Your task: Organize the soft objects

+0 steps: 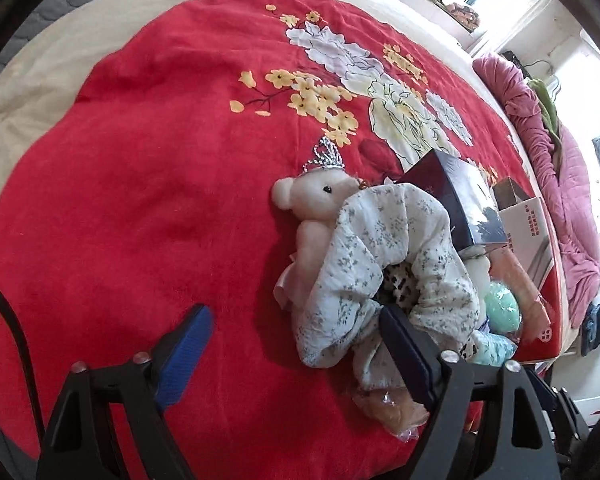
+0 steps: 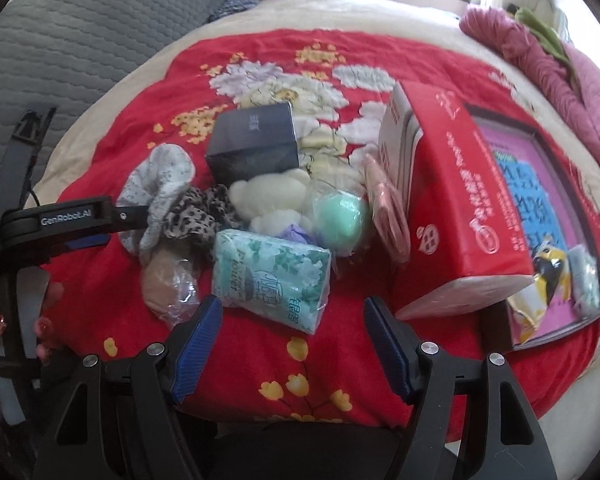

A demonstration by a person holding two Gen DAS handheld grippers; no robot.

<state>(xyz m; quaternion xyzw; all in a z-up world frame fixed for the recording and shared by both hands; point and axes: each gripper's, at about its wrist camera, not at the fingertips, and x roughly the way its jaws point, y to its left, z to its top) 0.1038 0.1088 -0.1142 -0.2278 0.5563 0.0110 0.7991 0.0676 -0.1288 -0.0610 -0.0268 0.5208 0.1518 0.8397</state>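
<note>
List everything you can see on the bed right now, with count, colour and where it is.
blanket: one, red with flowers, spread over the bed
teddy bear: one, pale pink with a silver crown, left edge of the pile
floral scrunchie: one, white and grey, lying against the bear
leopard scrunchie: one, black and cream, beside the floral one
tissue pack: one, mint green, front of the pile
ball: one, mint green, right of the pile
dark box: one, navy, behind the pile
red box: one, red, right side
left gripper: one, black with blue pads, open
right gripper: one, same, open
</note>
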